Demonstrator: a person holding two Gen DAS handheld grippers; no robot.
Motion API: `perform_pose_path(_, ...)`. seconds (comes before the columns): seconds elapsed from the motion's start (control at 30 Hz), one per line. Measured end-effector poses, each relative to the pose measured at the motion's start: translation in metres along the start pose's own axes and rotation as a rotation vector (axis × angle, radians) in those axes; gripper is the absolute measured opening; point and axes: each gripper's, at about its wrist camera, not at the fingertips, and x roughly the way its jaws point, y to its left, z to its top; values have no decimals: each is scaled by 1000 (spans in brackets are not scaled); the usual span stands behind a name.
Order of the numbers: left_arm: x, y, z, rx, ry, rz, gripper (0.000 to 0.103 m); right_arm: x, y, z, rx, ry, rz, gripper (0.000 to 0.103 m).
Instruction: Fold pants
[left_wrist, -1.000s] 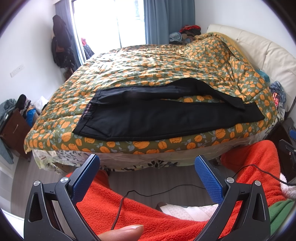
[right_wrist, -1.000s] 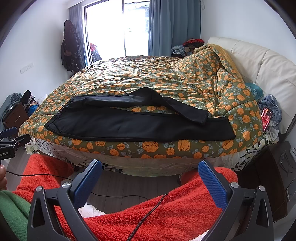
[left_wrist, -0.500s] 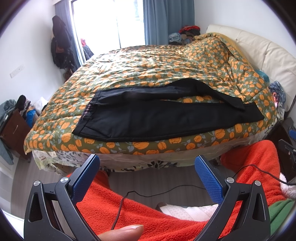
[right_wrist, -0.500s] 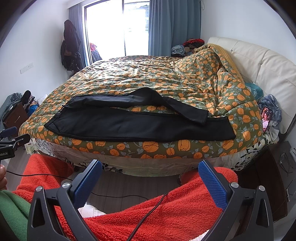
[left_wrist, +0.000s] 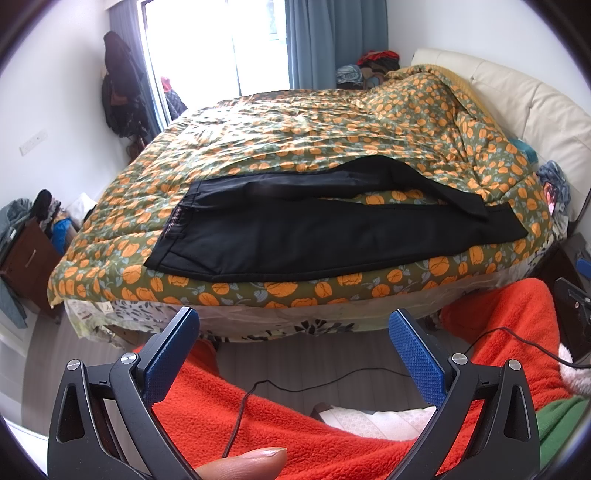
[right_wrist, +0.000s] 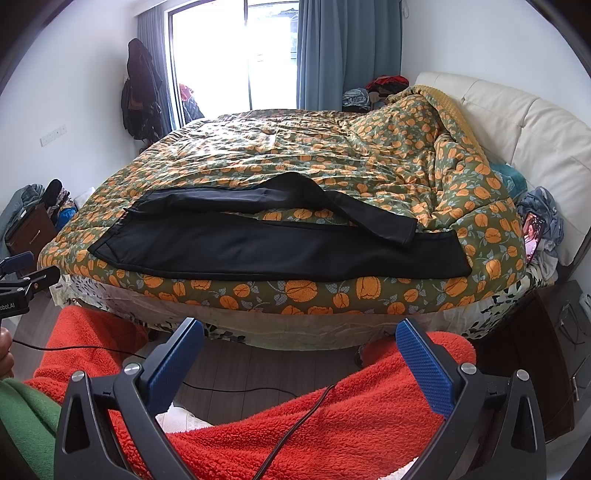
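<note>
So the black pants are laid out lengthwise along the near edge of the bed, on the orange-flower quilt, waistband to the left and cuffs to the right. The far leg is kinked and crosses over the near one at the cuff end, so they aren't stacked neatly.

Both tools are nowhere near the fabric, held low over the red fleece on the person's lap. The left tool is spread wide with nothing in it, and the right tool is the same, wide apart and empty.

My take on doing this step well: left goes for the waistband, right for the cuff of that far leg. Pinch only the top layer and drag it straight over the near leg so the seams line up before any crosswise fold. Otherwise the kink gets baked in.

Compared with a second ago, basically nothing differs. Pants and tools sit in the same spots.
</note>
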Motion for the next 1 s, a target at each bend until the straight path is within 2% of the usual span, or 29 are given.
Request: perform_pose_path(1.0,0,0,-1,0,-1,0,102,3,5,-5,2,6,3,103)
